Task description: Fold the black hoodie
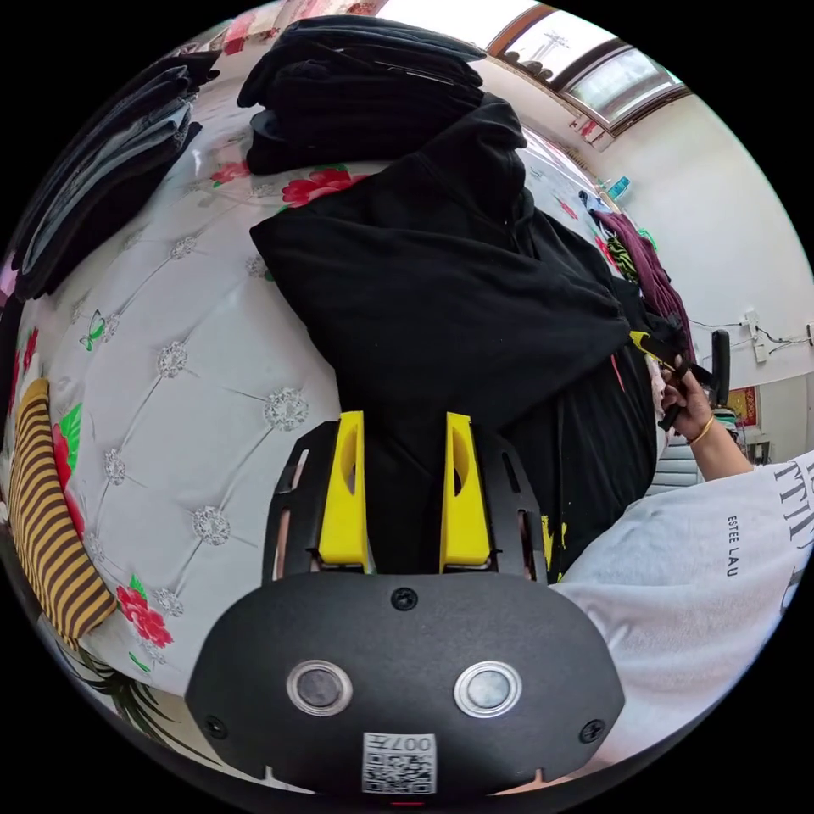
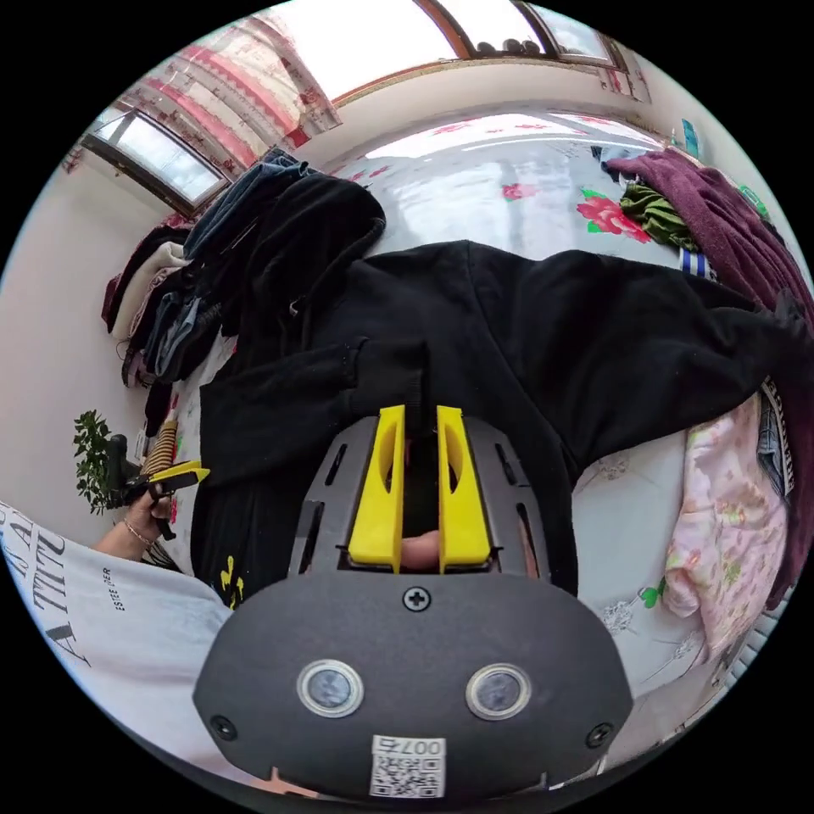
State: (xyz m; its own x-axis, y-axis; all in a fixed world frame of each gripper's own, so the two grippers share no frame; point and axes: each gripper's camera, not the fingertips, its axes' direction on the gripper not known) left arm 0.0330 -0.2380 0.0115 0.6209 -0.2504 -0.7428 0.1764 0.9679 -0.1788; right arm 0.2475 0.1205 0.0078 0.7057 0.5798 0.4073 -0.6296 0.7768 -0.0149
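While the black hoodie (image 2: 475,339) lies spread on the bed (image 1: 195,356), the right gripper (image 2: 420,424) pinches a sleeve cuff in narrowed jaws, and the left gripper (image 1: 405,424) straddles cloth, its grip uncertain; next, folding sleeves inward.

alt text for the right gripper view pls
The right gripper, yellow-jawed, is nearly shut on a fold of the black hoodie, which lies spread on a floral quilted bed. Piles of clothes flank it, and the left gripper shows at the left edge.
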